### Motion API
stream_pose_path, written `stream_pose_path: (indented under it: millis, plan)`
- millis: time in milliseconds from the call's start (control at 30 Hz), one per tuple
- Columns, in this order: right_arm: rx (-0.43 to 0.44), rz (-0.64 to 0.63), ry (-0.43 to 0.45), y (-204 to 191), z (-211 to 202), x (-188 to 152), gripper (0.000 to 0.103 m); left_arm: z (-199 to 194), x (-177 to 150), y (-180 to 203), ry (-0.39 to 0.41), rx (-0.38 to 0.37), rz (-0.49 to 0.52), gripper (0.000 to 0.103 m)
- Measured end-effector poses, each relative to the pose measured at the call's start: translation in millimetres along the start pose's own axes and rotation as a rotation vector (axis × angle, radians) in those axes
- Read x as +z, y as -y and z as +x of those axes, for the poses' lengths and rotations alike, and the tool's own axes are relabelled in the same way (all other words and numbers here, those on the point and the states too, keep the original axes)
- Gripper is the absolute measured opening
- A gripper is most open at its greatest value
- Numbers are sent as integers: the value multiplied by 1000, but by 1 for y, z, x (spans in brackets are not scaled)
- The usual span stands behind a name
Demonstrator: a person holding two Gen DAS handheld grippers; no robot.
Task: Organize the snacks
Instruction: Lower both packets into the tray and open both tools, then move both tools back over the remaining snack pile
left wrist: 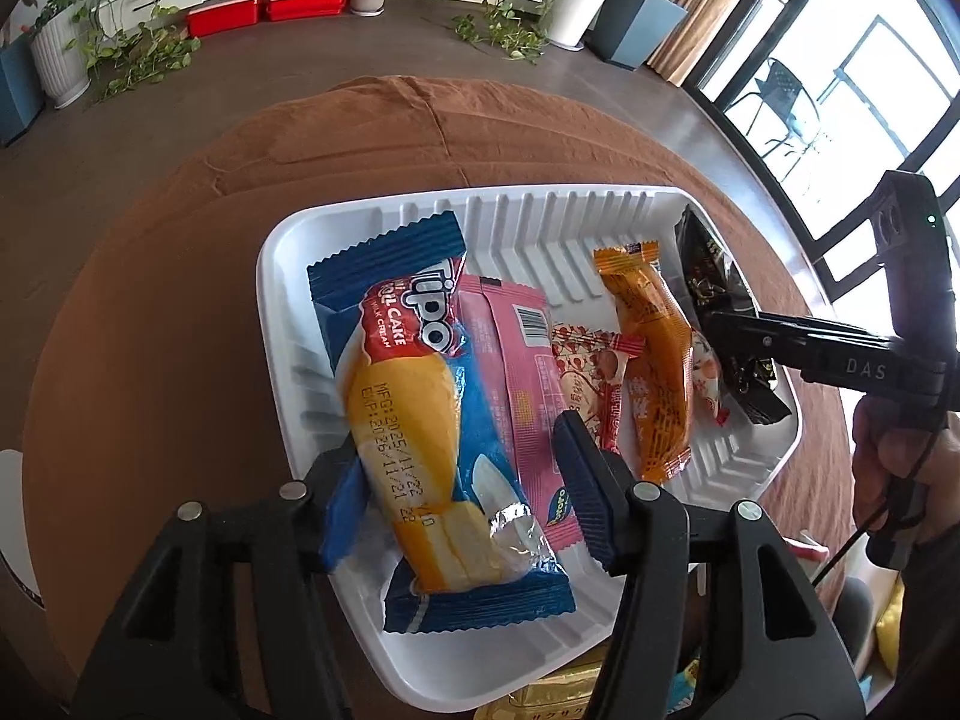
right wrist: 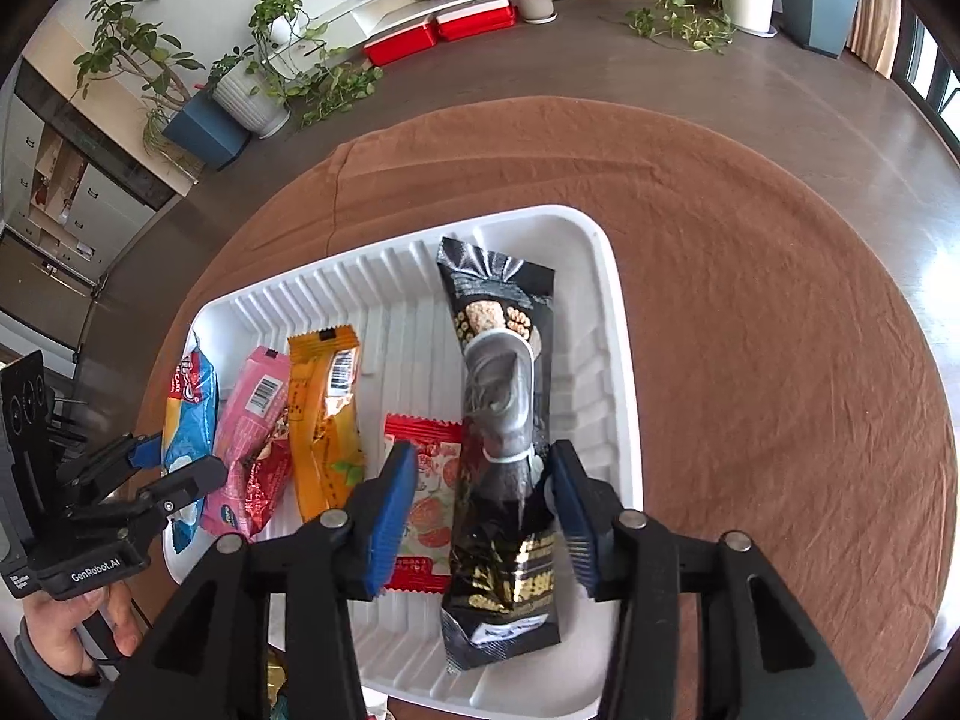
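Observation:
A white ribbed tray (left wrist: 528,222) (right wrist: 612,300) sits on a brown tablecloth. In it lie a blue Tipo roll cake pack (left wrist: 414,420) (right wrist: 189,408), a pink pack (left wrist: 522,384) (right wrist: 255,414), an orange pack (left wrist: 654,360) (right wrist: 324,414), a red-and-white pack (left wrist: 588,378) (right wrist: 426,504) and a black pack (left wrist: 714,276) (right wrist: 498,420). My left gripper (left wrist: 456,480) (right wrist: 174,468) is open with the Tipo pack between its fingers. My right gripper (right wrist: 480,516) (left wrist: 714,330) is open astride the black pack, whose lower end rests in the tray.
The brown cloth (right wrist: 750,300) covers a round table with free cloth right of the tray. More snack packs (left wrist: 558,696) peek out below the tray's near edge. Potted plants, red boxes (left wrist: 264,6) and a white shelf stand on the floor beyond.

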State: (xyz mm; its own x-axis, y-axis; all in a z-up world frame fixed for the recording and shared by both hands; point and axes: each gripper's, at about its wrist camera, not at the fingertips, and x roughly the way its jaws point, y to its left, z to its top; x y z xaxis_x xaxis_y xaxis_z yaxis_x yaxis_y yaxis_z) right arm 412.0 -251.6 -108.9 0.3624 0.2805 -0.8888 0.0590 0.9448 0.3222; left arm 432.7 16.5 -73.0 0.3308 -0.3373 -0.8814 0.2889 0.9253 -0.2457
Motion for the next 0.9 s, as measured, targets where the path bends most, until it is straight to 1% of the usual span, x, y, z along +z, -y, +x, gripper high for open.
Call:
stream_pose_path:
  millis: [33, 133, 167, 233, 300, 333, 400, 500, 533, 667, 733, 833, 900]
  plan:
    - [-3, -2, 6, 0, -1, 0, 49, 0, 0, 1, -2, 2, 3, 56]
    - [12, 2, 22, 1, -7, -2, 57, -2, -3, 4, 1, 4, 13, 56]
    - [21, 7, 27, 1, -11, -2, 59, -5, -4, 5, 3, 2, 13, 58]
    - [43, 10, 52, 2, -20, -2, 61, -10, -7, 6, 12, 3, 11, 64]
    - [54, 6, 76, 3, -31, -4, 67, -15, -10, 7, 25, 3, 13, 81]
    - [69, 5, 91, 4, -38, -6, 72, -20, -11, 8, 37, 1, 12, 84]
    - [100, 6, 120, 6, -53, -12, 75, -31, -17, 10, 63, -4, 8, 94]
    - [133, -14, 148, 6, -71, -27, 76, -52, -27, 14, 104, -7, 9, 101]
    - [138, -18, 156, 6, -76, -32, 77, -58, -31, 15, 113, -7, 11, 102]
    - [192, -35, 196, 5, -102, -65, 79, -90, -54, 23, 172, -7, 32, 103]
    - [198, -53, 228, 3, -115, -89, 82, -104, -71, 28, 208, 24, 59, 103]
    - [197, -94, 258, -2, -128, -132, 83, -124, -105, 39, 257, 96, 108, 103]
    - [199, -101, 269, -6, -133, -163, 83, -133, -132, 44, 277, 133, 115, 103]
